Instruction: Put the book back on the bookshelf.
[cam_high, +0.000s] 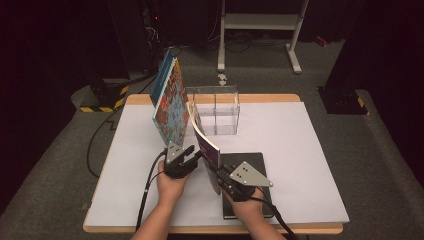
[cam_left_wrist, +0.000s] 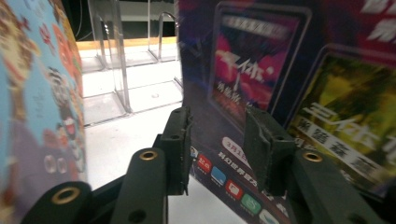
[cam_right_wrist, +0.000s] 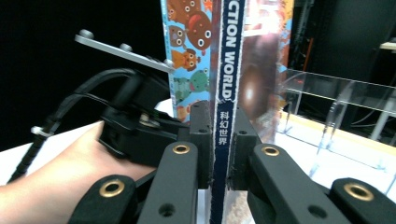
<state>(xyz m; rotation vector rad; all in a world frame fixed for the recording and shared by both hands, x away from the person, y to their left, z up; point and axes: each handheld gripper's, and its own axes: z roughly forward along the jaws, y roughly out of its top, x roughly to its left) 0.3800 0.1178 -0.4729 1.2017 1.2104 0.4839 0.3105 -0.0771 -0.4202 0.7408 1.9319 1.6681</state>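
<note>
A magazine (cam_high: 206, 146) with a dark purple cover stands upright on the white table (cam_high: 300, 145). My right gripper (cam_high: 216, 172) is shut on its blue spine (cam_right_wrist: 219, 126), one pad on each side. To its left a colourful blue and orange picture book (cam_high: 169, 102) stands tilted. My left gripper (cam_high: 192, 152) sits low between the two. Its jaws stand apart (cam_left_wrist: 217, 140) with no pad pressing on anything. The magazine's cover (cam_left_wrist: 261, 70) lies just beyond them and the picture book (cam_left_wrist: 37, 116) is off to the side.
A clear acrylic book holder (cam_high: 220, 107) stands at the back middle of the table. A black book (cam_high: 252, 162) lies flat under my right hand. Black cables trail off the table's near left edge. The right half of the table is bare.
</note>
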